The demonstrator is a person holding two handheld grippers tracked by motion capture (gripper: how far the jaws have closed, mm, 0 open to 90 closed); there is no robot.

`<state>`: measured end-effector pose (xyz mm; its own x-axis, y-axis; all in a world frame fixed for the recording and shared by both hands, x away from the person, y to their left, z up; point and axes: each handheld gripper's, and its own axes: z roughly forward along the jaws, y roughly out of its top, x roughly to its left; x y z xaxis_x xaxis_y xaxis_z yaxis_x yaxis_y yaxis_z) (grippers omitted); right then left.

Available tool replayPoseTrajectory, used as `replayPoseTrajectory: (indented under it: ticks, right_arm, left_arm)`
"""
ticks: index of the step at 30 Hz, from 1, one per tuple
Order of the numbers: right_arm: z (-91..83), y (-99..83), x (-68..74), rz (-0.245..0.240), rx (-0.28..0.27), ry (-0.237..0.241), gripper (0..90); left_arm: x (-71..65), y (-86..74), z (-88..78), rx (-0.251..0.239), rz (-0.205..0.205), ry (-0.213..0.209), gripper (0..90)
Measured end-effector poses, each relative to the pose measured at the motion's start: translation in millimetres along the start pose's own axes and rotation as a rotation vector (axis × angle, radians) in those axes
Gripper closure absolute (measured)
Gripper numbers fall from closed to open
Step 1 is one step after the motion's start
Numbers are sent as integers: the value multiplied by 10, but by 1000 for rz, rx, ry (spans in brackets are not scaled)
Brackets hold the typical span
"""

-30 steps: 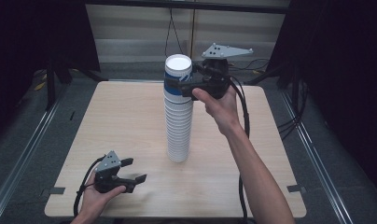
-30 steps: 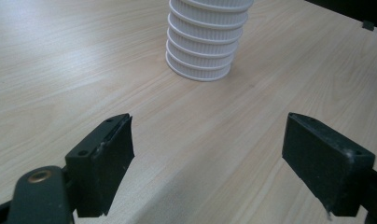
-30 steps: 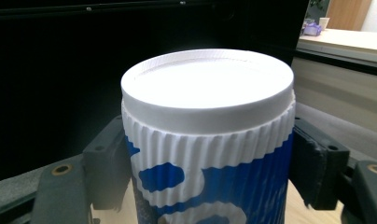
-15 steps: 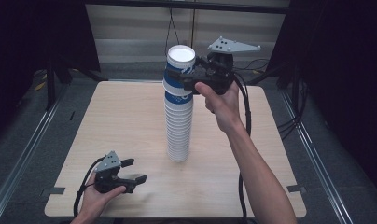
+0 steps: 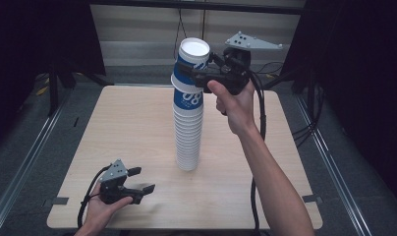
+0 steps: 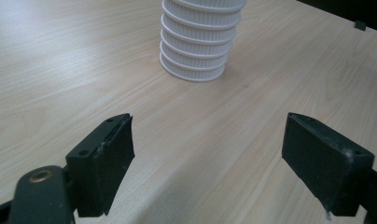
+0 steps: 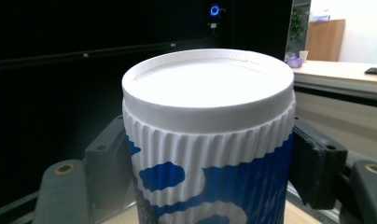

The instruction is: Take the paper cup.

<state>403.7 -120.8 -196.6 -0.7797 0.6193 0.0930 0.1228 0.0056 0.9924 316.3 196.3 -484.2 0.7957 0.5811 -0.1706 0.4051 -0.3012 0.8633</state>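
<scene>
Wooden worktop (image 5: 113,128), pale and rectangular, seen from above; a tall stack of upturned paper cups (image 5: 188,132) stands near its centre, white ribbed rims nested one over another, its base resting on the wood. In the left gripper view the foot of the stack lies ahead of the jaws, well apart from them. Right gripper (image 5: 199,73), held at the top of the stack, its jaws clamped on the two sides of the topmost cup (image 5: 191,61), a ribbed cup with blue printing, bottom up; the jaws have just been closing, with this cup between them. In the right gripper view the pads press on the cup's ribbed wall at left and right, just below its white base. The topmost cup sits tilted and slightly raised against the blue-printed cup beneath it, so the separation appears begun but not finished. Left gripper (image 5: 137,181), resting low at the near left corner of the worktop, jaws apart and empty, pointing toward the stack. Judged progress: early; one cup is gripped and partly lifted, no cup stands apart on the worktop, and the rest of the stack remains to be taken off
</scene>
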Motion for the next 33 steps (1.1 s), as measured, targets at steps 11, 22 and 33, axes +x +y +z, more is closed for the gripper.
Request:
replayPoseTrajectory:
  ticks: [11,22,33]
  right_arm:
    - [-70,70,-9,21,-50,6,260]
    - [-207,95,-6,31,-68,10,260]
    - [-368,48,-83,62,-97,-13,260]
  left_arm:
    - [5,0,7,-1,-1,-1,169]
    - [13,-11,-12,5,-5,6,174]
    - [17,-14,-15,6,-7,4,174]
